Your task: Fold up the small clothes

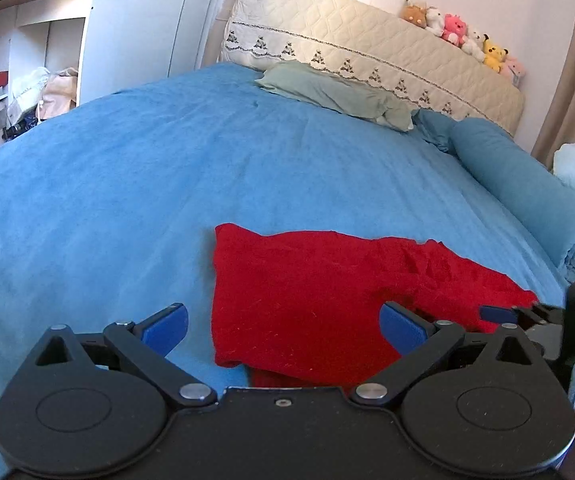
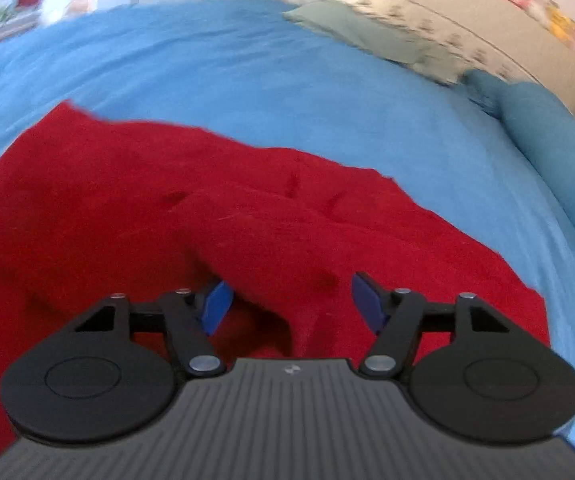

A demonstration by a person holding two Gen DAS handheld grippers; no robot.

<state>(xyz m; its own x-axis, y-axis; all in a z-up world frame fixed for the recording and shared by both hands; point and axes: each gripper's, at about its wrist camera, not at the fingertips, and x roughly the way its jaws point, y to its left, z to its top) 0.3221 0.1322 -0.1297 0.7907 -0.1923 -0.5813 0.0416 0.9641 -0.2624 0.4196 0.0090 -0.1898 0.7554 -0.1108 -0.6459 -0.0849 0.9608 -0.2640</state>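
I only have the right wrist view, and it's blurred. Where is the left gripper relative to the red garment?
Observer: The left gripper straddles the left edge of the red garment, with one finger over the blue sheet.
Operator: Gripping any cloth?
Observer: No, its fingers are wide apart.
Operator: Is the right gripper visible from there?
Observer: Only partly. For the right gripper, one blue fingertip shows at the garment's right end.

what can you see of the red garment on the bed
The red garment is plain, fuzzy-looking knit, lying flat on the blue bedsheet, partly folded with a layer doubled over and creases on its right side. Both hand-held grippers, left and right, hover open at its near edge, gripping nothing.
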